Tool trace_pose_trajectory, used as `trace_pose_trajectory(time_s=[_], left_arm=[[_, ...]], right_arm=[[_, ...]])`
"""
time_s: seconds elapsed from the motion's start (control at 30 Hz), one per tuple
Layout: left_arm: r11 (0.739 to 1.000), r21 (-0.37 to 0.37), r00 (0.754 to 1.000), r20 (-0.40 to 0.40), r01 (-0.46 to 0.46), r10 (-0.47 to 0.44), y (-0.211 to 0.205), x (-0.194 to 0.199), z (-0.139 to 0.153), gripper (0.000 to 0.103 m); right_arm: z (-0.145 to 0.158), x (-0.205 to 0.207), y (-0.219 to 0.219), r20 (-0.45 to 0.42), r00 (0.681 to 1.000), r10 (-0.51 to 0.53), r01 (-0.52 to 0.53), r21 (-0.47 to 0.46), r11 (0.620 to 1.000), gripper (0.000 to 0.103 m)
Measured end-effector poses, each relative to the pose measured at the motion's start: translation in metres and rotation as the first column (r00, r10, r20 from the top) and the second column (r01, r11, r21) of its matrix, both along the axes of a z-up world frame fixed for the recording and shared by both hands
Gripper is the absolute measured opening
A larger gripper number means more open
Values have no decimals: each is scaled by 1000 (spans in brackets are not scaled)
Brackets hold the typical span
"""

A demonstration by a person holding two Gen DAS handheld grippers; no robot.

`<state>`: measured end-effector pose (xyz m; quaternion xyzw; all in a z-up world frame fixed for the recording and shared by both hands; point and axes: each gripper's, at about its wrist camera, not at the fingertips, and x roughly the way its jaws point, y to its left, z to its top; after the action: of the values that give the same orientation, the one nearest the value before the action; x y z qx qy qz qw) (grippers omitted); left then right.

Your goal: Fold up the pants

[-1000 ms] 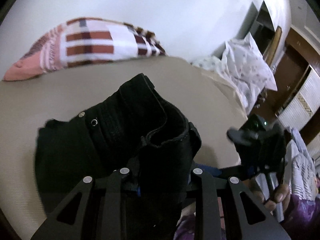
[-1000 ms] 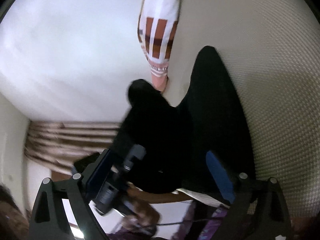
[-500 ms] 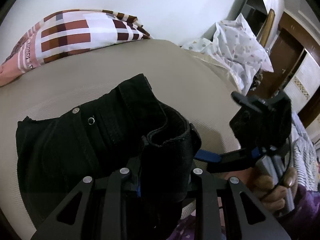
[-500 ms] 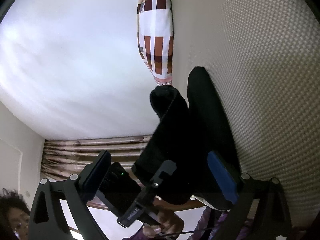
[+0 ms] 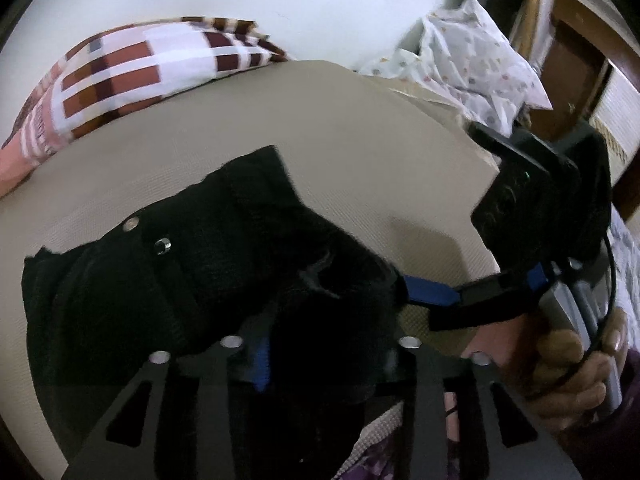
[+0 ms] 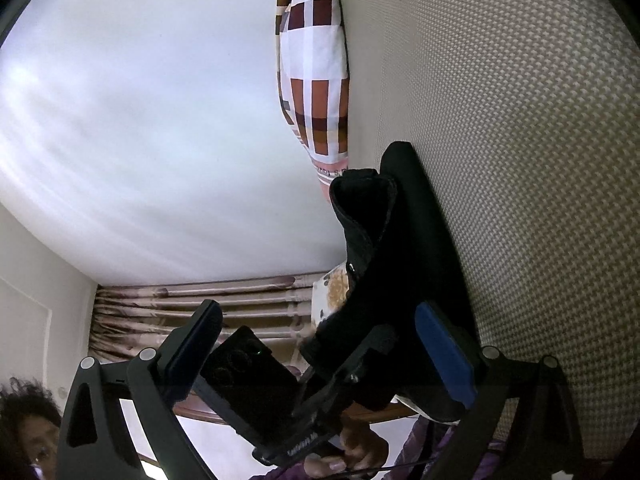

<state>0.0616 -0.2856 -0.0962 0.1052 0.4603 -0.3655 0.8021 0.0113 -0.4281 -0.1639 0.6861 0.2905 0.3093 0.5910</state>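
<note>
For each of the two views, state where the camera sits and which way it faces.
Left wrist: on the left gripper, facing black pants on the beige woven mattress; the right gripper shows.
Right wrist: on the right gripper, rolled sideways, facing the left gripper.
Shared: pants, checked pillow.

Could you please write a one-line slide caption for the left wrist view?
Left gripper clamps black pants on the beige bed; right gripper alongside, checked pillow behind.

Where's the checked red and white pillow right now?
In the left wrist view, the checked red and white pillow lies upper left, at the beige mattress's far edge, beyond the black pants.
</note>
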Motion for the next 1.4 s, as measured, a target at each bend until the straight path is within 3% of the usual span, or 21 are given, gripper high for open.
trace_pose_trajectory(time_s=[0.07,0.13,0.23,0.27,0.33,0.43,0.5,0.6,0.67,0.77,1.0,1.07,1.23,1.4], left_arm=[[999,37,1000,18,23,-24,-7,-6,3,55],[999,35,999,21,39,-40,-10,-9,9,56],[991,-124,998,-6,57,-58,5,-7,36,58],[984,-174,999,0,43,-43,13,-4,49,65],[969,-246,999,27,-26,34,38,6,73,75],[929,-332,984,15,-163,178,93,24,97,77],[891,-360,958,-27,-275,285,140,36,101,77],[861,-347,925,-61,-373,376,188,39,93,77],[851,-295,895,-43,-435,443,217,33,84,77],[843,-237,872,-42,-484,489,246,21,64,77],[802,-223,831,-188,-555,523,280,5,18,77],[796,-228,826,-223,-561,518,282,4,11,77],[813,-225,840,-233,-537,490,273,2,12,77],[818,-224,842,-256,-529,475,268,0,11,77]], right_arm=[[0,-1,-3,-3,1000,-5,5,-1,1000,96],[0,-3,-7,-6,1000,-15,15,-3,1000,96],[6,-8,-18,-11,999,-47,46,-22,999,97],[9,-11,-24,-8,998,-63,63,-30,998,98],[21,-16,-35,5,996,-92,92,-50,994,98],[55,-25,-41,88,992,-92,102,-114,988,98],[80,-32,-32,144,988,-61,87,-181,980,98],[93,-38,-4,157,987,32,2,-213,977,97],[91,-41,12,128,989,69,-37,-241,970,96],[77,-46,34,73,990,118,-97,-239,966,95],[48,-32,45,-66,996,65,-79,-250,965,95],[45,-25,46,-78,995,56,-73,-239,968,95],[55,-21,57,-133,991,2,-57,-410,910,93],[58,-17,66,-129,988,-81,9,-483,876,92]])
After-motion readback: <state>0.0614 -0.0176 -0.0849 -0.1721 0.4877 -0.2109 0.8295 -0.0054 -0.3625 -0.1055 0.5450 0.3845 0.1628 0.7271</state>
